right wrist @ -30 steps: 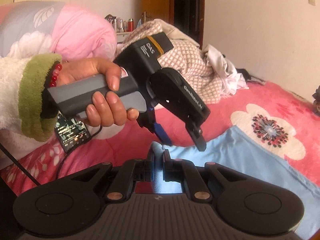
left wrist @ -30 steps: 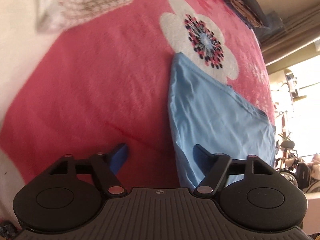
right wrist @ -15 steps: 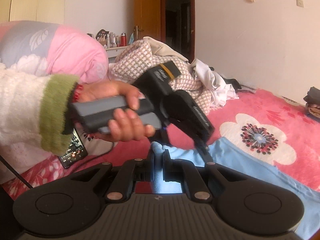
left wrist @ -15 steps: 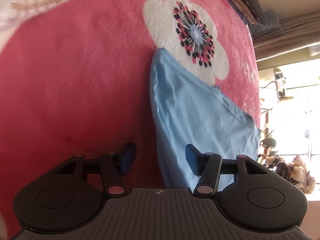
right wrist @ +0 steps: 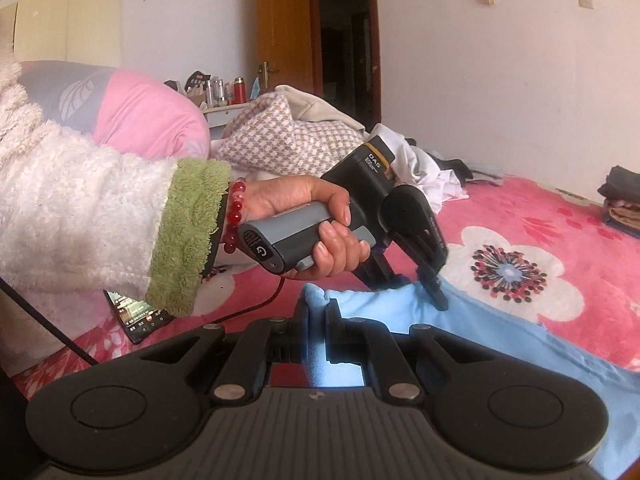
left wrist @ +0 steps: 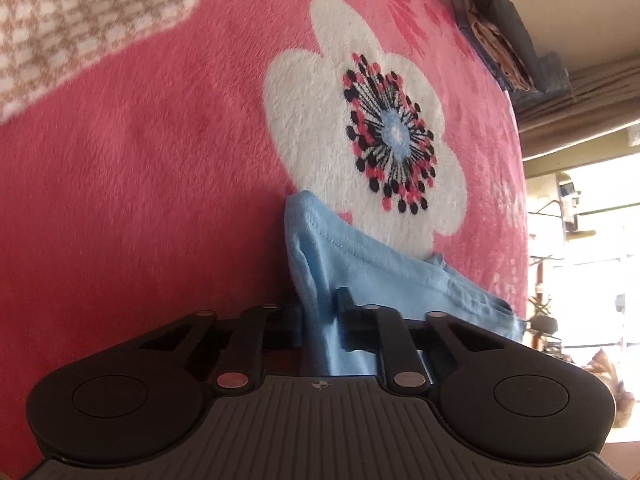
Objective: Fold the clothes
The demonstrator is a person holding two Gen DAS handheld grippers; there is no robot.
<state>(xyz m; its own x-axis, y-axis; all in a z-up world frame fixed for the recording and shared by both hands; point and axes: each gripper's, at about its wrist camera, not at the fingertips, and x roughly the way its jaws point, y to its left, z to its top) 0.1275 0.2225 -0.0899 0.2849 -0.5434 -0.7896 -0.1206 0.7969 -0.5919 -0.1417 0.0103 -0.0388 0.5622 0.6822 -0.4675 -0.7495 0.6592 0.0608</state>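
Note:
A light blue garment [left wrist: 372, 264] lies on a pink flowered blanket [left wrist: 160, 168]. In the left wrist view my left gripper [left wrist: 320, 312] is shut on a bunched edge of the blue cloth near its corner. The right wrist view shows the same garment [right wrist: 500, 344] stretching to the right, with my right gripper [right wrist: 318, 316] shut on another corner of it. There the left gripper [right wrist: 430, 280], held by a hand in a white and green fleece sleeve, pinches the cloth edge just beyond.
A checked garment [right wrist: 288, 144] and white clothes [right wrist: 424, 172] are piled at the back of the bed beside a pink pillow [right wrist: 148, 116]. A phone [right wrist: 136, 318] with a cable lies at the left. Folded dark clothes [right wrist: 620, 200] sit at the far right.
My left gripper moved down onto the blue garment's edge and went from open to shut on it. The right gripper kept its hold on the cloth.

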